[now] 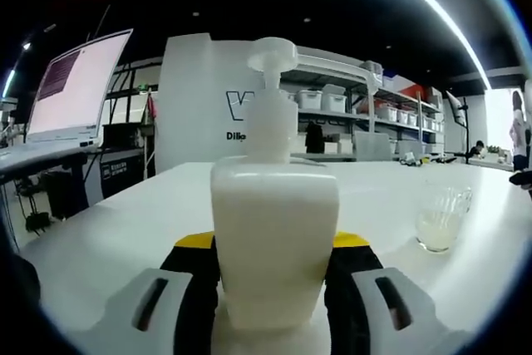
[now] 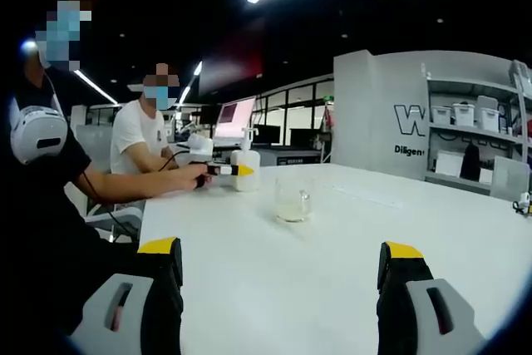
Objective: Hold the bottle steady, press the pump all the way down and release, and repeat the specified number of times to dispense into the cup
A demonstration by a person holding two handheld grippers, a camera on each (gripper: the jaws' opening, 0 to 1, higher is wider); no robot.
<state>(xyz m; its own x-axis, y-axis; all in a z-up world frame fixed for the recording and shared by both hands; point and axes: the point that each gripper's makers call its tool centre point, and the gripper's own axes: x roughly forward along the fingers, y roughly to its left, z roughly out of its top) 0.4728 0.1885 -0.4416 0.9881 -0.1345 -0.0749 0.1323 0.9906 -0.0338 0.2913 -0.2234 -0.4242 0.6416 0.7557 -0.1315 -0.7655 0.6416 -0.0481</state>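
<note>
A white pump bottle (image 1: 274, 239) stands upright on the white table (image 1: 125, 230), its pump head (image 1: 273, 54) raised. My left gripper (image 1: 274, 276) is shut on the bottle's body, one black and yellow jaw on each side. A clear glass cup (image 1: 442, 220) with a little pale liquid stands on the table to the bottle's right. In the right gripper view, the same bottle (image 2: 245, 169) and left gripper (image 2: 218, 170) are far off, with the cup (image 2: 293, 199) nearer. My right gripper (image 2: 283, 276) is open above the near table, nothing between its jaws.
A person in black (image 2: 50, 205) holds the left gripper at the table's left side; another person in white (image 2: 141, 143) sits behind. A monitor (image 1: 79, 85) stands at left. A white wall panel (image 1: 204, 106) and shelves with bins (image 1: 366, 110) lie beyond the table.
</note>
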